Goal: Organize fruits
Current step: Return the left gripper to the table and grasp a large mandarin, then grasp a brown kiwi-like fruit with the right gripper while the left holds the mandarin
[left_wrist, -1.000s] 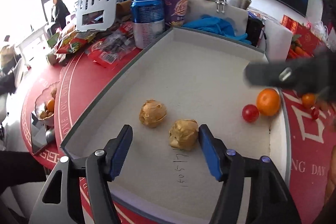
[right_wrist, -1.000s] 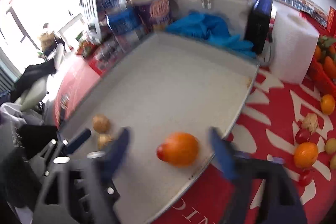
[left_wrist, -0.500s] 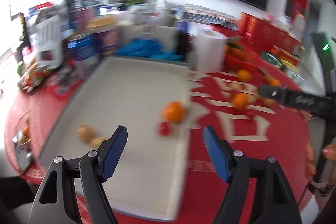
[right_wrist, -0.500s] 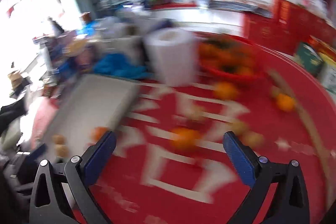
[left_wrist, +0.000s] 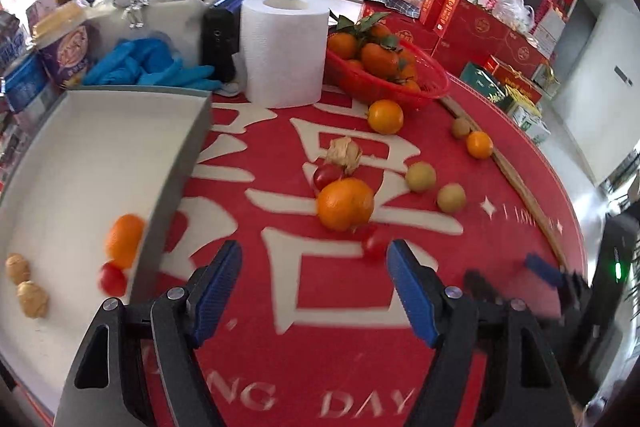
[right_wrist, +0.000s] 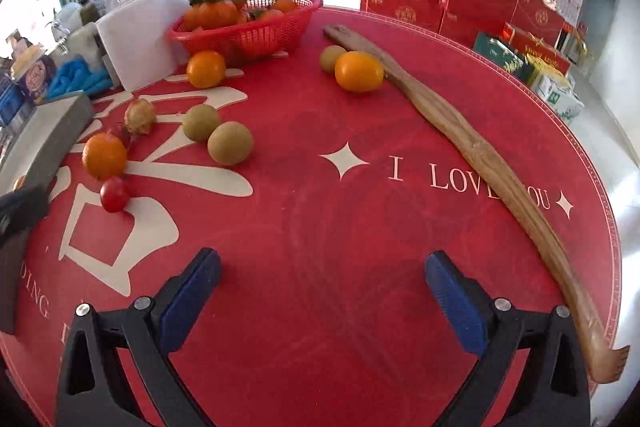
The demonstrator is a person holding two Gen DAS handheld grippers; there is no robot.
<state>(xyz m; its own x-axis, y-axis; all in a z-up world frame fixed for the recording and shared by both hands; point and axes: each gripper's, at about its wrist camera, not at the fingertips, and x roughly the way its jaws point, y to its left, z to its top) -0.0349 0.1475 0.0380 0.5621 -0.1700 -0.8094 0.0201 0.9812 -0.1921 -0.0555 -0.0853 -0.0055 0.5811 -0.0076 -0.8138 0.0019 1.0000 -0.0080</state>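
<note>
Our left gripper [left_wrist: 314, 285] is spread with nothing between the pads, just bare red tablecloth [left_wrist: 344, 347]. Right gripper [right_wrist: 322, 297] is wide apart too, over an empty patch, so there's plenty of room around both.

Out from the left one: a cherry tomato [left_wrist: 374, 247] sits just ahead of its right pad, then a big orange [left_wrist: 345, 203] mid-frame. The white tray [left_wrist: 176, 163] fills the left of that view, its grey wall running diagonally toward upper left; inside we've got an orange [left_wrist: 124, 239], a tomato [left_wrist: 113, 279] and two walnuts [left_wrist: 24, 285].

In the right view, loose fruit clusters at left and top: two greenish longans [right_wrist: 218, 133], another orange [right_wrist: 357, 71]. A long wooden back scratcher [right_wrist: 484, 163] lies along the right, upper middle to lower right.
</note>
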